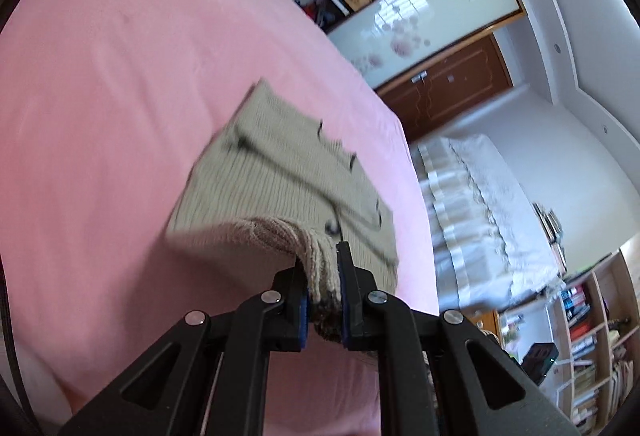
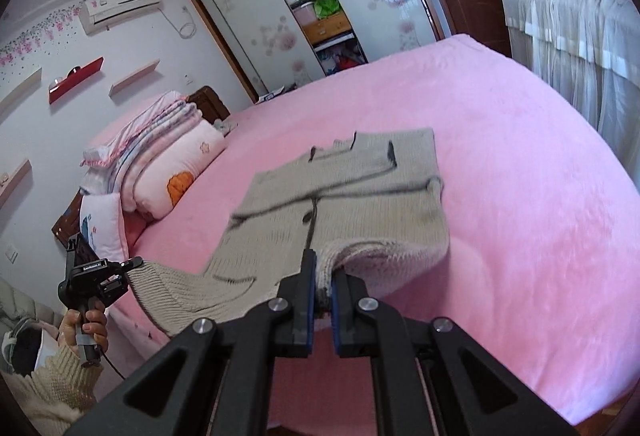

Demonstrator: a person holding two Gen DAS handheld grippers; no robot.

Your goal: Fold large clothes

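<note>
I have both tools clamped on the near hem of the grey sweater (image 2: 344, 196). My right gripper (image 2: 323, 290) has its two blue pads squeezed together on a bunch of the thick knitted edge. My left gripper (image 1: 322, 290) is squeezed on the hem too, with the wool stuffed between its fingers. From my right tool I can see the left gripper (image 2: 120, 272) off to the left side, low down, with a hand (image 2: 86, 324) wrapped around its handle.

The sweater lies straight ahead of both tools on the pink bed (image 2: 520, 176). Its far part, with the collar, is flat on the bed. The near part curves up off the bed into my tools. The sleeves look already folded in across the front.

I think this is the fold where the bottom goes up to meet the top. Next I need to carry the hem forward, away from me, over the flat part. Both tools should go together and stay level, so the edge stays straight. Then I lower it near the collar and let go.

The stack of pillows (image 2: 168, 172) is off to the left, well out of the way.
</note>
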